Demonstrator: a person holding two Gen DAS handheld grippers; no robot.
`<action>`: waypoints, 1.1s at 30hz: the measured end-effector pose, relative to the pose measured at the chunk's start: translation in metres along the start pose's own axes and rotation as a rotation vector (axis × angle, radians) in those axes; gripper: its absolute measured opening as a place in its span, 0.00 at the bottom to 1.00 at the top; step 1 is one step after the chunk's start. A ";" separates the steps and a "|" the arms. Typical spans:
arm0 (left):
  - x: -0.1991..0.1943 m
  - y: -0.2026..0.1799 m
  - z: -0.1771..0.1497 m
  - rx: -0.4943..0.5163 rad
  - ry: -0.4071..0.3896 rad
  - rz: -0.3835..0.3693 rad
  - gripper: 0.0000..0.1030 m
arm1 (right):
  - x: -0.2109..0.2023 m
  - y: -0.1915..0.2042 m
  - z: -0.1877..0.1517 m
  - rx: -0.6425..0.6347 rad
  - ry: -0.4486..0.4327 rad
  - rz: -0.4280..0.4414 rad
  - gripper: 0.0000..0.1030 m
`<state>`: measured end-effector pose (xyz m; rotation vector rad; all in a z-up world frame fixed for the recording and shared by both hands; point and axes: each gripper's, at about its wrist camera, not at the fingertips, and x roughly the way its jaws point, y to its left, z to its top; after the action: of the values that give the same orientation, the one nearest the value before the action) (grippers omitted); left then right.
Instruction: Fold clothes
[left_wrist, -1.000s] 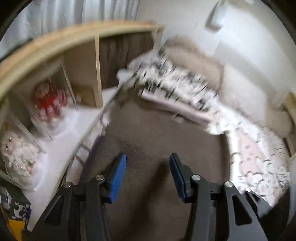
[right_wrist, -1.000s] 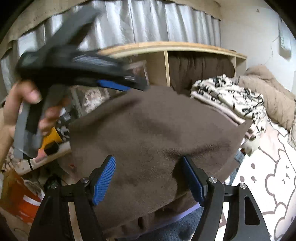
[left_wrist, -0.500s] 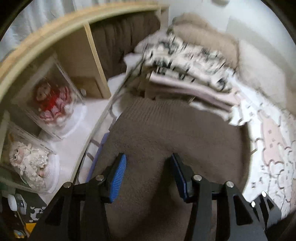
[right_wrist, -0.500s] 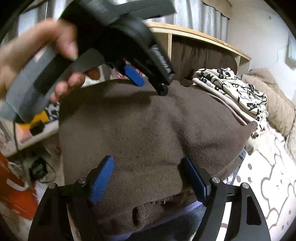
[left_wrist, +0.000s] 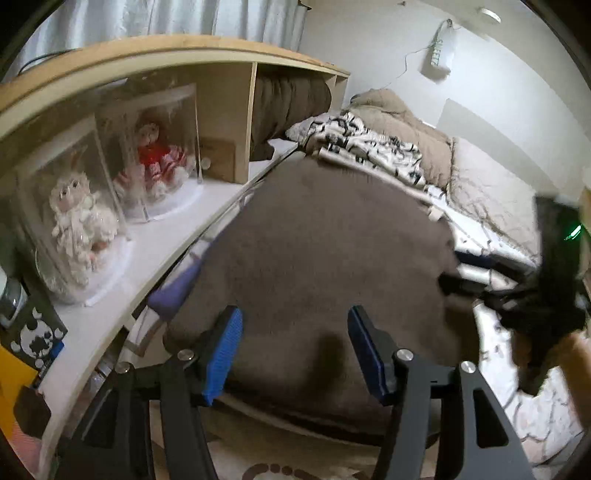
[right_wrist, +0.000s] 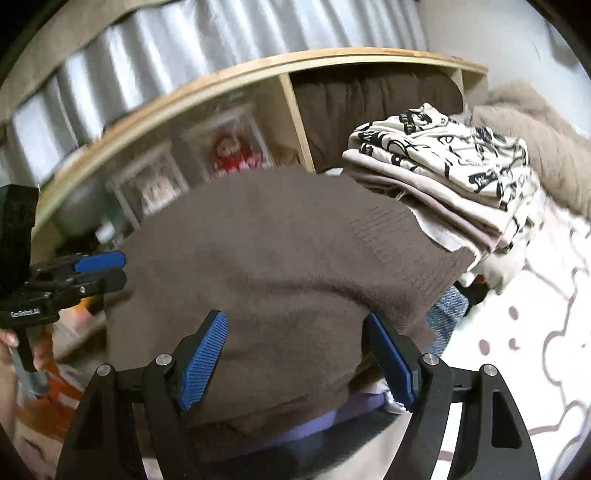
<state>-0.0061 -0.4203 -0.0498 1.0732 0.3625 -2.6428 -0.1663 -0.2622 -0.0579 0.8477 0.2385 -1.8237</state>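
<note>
A folded brown knit sweater (left_wrist: 325, 254) lies on top of a clothes pile at the bed's edge; it also fills the right wrist view (right_wrist: 280, 266). My left gripper (left_wrist: 295, 350) is open and empty, just above the sweater's near edge. My right gripper (right_wrist: 295, 354) is open, its blue pads either side of the sweater's near edge without gripping it. The left gripper shows at the left in the right wrist view (right_wrist: 98, 271); the right one shows blurred at the right in the left wrist view (left_wrist: 461, 286). Lilac cloth (right_wrist: 325, 421) peeks out under the sweater.
A stack of folded clothes topped by a black-and-cream print garment (right_wrist: 454, 158) sits behind the sweater. A wooden shelf (left_wrist: 236, 122) with cased dolls (left_wrist: 155, 155) runs along the left. A tan blanket (left_wrist: 402, 122) and patterned bedsheet (right_wrist: 535, 314) lie to the right.
My left gripper has pulled back from over the sweater toward its left near edge. The right gripper stays open at the sweater's near edge. The sweater lies flatter.
</note>
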 end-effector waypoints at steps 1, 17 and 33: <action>-0.003 -0.004 -0.004 0.013 -0.019 0.005 0.57 | -0.005 0.004 -0.002 -0.011 -0.009 -0.013 0.76; -0.080 -0.056 -0.059 -0.111 -0.258 -0.002 0.82 | -0.045 0.044 -0.078 -0.112 -0.071 -0.078 0.80; -0.139 -0.138 -0.101 -0.049 -0.362 0.041 1.00 | -0.194 0.015 -0.132 0.013 -0.215 -0.198 1.00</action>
<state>0.1082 -0.2382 -0.0039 0.5629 0.3208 -2.7023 -0.0594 -0.0551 -0.0252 0.6479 0.1776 -2.0865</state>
